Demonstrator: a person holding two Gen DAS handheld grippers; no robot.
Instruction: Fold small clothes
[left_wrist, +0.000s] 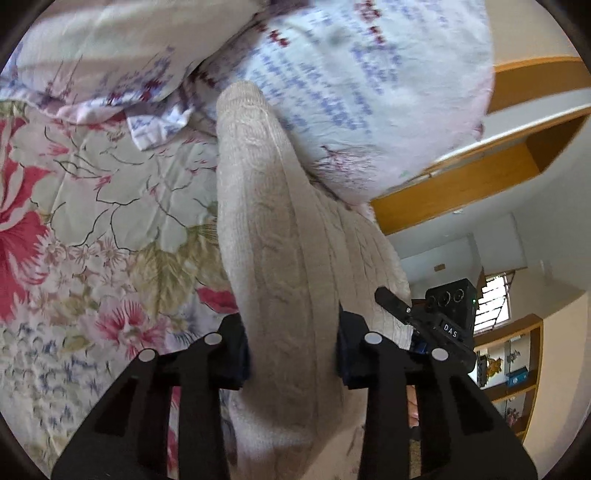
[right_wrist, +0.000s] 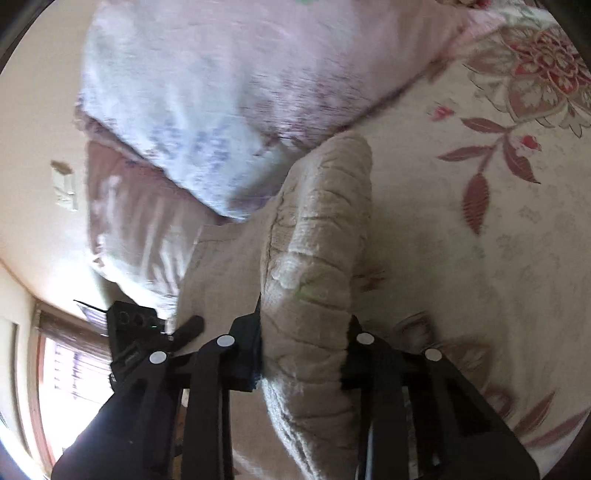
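A cream cable-knit sweater (left_wrist: 266, 221) hangs stretched above a floral bedspread (left_wrist: 92, 206). My left gripper (left_wrist: 291, 354) is shut on one thick fold of it. My right gripper (right_wrist: 304, 354) is shut on another fold of the same sweater (right_wrist: 317, 236). The right gripper also shows in the left wrist view (left_wrist: 439, 325), close beside the left one, at the sweater's other edge. The left gripper shows in the right wrist view (right_wrist: 147, 336) at the lower left. The sweater's far end reaches toward the pillows.
Two printed pillows (left_wrist: 362, 85) lie at the head of the bed, also in the right wrist view (right_wrist: 229, 96). A wooden headboard shelf (left_wrist: 487, 173) and a bookshelf (left_wrist: 513, 369) stand to the right. A window (right_wrist: 70, 373) is at the lower left.
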